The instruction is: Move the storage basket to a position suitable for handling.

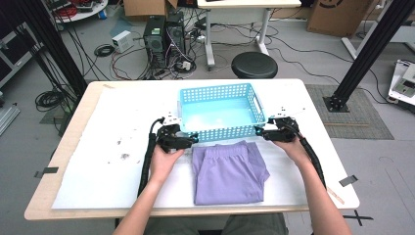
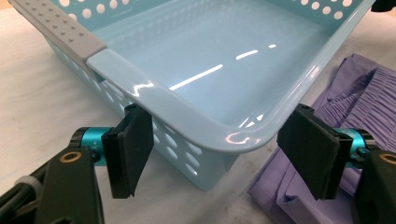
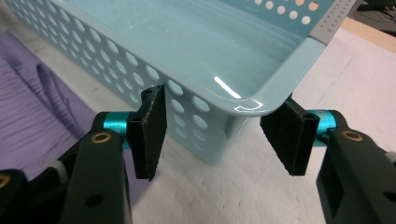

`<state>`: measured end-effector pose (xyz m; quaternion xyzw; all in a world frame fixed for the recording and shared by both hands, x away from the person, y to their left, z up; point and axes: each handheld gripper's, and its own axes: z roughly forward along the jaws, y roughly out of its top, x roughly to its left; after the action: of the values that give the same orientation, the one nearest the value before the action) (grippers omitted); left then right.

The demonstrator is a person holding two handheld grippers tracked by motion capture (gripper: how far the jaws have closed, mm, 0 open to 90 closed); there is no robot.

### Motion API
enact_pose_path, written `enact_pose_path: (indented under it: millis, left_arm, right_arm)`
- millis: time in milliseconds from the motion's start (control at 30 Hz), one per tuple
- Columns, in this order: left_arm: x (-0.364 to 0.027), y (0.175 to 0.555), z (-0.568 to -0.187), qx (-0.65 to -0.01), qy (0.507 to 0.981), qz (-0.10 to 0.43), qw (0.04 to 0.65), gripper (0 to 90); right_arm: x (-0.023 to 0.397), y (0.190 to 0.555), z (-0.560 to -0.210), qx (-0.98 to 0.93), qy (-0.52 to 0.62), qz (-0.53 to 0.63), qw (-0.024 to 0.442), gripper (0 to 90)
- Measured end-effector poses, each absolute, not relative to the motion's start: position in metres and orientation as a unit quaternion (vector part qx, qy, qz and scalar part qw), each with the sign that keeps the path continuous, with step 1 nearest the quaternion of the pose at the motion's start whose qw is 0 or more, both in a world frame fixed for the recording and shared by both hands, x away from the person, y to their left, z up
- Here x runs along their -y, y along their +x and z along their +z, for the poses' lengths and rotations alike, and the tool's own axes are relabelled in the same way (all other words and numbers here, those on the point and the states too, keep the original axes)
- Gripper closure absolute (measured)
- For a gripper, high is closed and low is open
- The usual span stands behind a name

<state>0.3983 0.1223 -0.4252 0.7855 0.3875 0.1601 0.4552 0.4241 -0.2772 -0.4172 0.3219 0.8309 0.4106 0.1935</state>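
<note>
A light blue perforated basket (image 1: 221,93) stands empty at the middle of the table. A folded purple garment (image 1: 229,171) lies just in front of it. My left gripper (image 1: 192,139) is open at the basket's near left corner (image 2: 243,137), its pads (image 2: 133,149) straddling that corner without touching. My right gripper (image 1: 258,131) is open at the near right corner (image 3: 254,105), one pad (image 3: 152,130) against the front wall side, the other beyond the end. The garment (image 2: 327,107) shows beside the left gripper (image 2: 224,161), and the garment (image 3: 32,102) lies left of the right gripper (image 3: 219,135).
A white sheet covers the table (image 1: 112,147), with small dark specks at the left. Behind the table are a black stool (image 1: 254,64), computer towers (image 1: 164,36), cables and black frame posts (image 1: 369,49).
</note>
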Motion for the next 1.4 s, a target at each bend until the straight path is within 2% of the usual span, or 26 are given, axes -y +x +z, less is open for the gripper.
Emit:
enact_pose_path:
  millis: [300, 533, 1400]
  left_arm:
    - [-0.111, 0.402, -0.424, -0.371, 0.782, 0.159, 0.476, 27.0]
    - [-0.107, 0.407, -0.425, -0.365, 0.793, 0.167, 0.458, 25.7]
    - [-0.108, 0.407, -0.429, -0.369, 0.791, 0.174, 0.455, 25.5]
  right_arm:
    - [0.292, 0.404, -0.416, -0.816, 0.338, 0.419, 0.209, 43.7]
    - [0.291, 0.397, -0.417, -0.812, 0.346, 0.415, 0.219, 44.4]
    - [0.288, 0.396, -0.422, -0.802, 0.363, 0.422, 0.218, 45.0]
